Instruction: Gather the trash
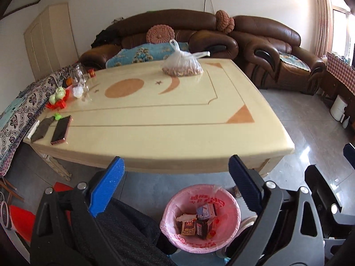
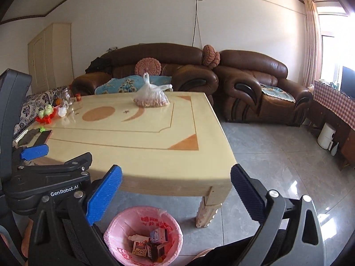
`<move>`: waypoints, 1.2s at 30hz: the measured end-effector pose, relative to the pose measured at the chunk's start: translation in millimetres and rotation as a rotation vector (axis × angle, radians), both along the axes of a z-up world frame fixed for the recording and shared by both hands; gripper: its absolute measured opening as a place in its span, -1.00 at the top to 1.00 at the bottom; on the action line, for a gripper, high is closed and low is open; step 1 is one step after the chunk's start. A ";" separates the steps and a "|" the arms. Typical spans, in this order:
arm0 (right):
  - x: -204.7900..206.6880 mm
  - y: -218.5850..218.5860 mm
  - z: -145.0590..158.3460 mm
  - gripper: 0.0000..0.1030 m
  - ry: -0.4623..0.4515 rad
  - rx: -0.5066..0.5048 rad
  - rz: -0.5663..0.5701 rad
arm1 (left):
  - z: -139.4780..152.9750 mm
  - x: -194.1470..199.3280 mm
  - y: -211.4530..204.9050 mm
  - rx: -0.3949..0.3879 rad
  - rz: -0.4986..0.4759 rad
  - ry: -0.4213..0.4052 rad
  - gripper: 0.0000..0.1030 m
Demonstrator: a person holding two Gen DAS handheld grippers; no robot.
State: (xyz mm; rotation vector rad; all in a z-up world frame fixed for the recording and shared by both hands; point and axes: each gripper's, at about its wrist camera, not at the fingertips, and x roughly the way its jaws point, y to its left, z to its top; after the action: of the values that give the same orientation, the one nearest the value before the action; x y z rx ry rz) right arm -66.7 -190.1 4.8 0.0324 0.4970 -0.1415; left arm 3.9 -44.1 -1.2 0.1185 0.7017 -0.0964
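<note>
The left gripper [image 1: 176, 166] hangs with its blue fingers spread wide and nothing between them, held low in front of the near edge of the cream table [image 1: 166, 137]. The right gripper [image 2: 176, 175] is likewise released, its two fingers wide apart and holding nothing, also just short of the table's near edge and toward its right corner; the left gripper's black body [image 2: 51, 177] shows beside it on its left. Below both grippers, on the grey tiled floor [image 2: 277, 159] just in front of the table, stands a trash bin [image 1: 230, 217] lined with a pink bag, and inside it lie several small cartons and wrappers [image 1: 197, 221], brown, blue and red. On the table's far side, near the edge facing the brown leather sofa [image 1: 177, 28], sits a knotted clear plastic bag of nuts [image 1: 183, 65]. At the table's left end stand clear glass jars [image 1: 78, 75], a small red item [image 1: 91, 73], a red dish with green fruit [image 1: 58, 98] and a white crumpled wad [image 1: 77, 92]. Nearer the table's front left corner lie a phone [image 1: 61, 129] with a pinkish case, a dark flat pouch [image 1: 42, 129] touching its left side, and a small green clip [image 1: 57, 116] just behind them. Left of the table is a seat under a patterned black-and-white cloth [image 1: 17, 119]; right of the table, an armchair [image 2: 261, 88] matching the sofa.
</note>
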 end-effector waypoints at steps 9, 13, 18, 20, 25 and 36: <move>-40.2 2.6 53.6 -0.86 -0.121 -0.025 -0.041 | 60.6 -40.7 -1.6 0.003 0.021 -0.154 -0.88; -51.9 1.2 64.6 -0.86 -0.140 -0.021 -0.054 | 70.7 -50.1 -2.0 -0.002 0.026 -0.153 -0.88; -63.0 -0.9 73.4 -0.86 -0.147 -0.006 -0.054 | 74.1 -55.7 0.7 -0.043 0.008 -0.148 -0.88; -63.7 0.4 75.3 -0.86 -0.144 -0.010 -0.057 | 73.3 -56.7 0.6 -0.039 0.011 -0.150 -0.88; -63.1 1.4 76.1 -0.86 -0.143 -0.001 -0.054 | 75.5 -57.1 2.8 -0.040 0.019 -0.153 -0.88; -64.6 2.2 77.5 -0.86 -0.152 0.000 -0.051 | 79.0 -58.3 5.4 -0.049 0.020 -0.159 -0.88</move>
State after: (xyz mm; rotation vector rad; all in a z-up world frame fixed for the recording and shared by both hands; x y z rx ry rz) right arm -131.3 -187.9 82.4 0.0551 0.3444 -0.1879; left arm -54.5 -38.7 77.8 0.0712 0.5409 -0.0843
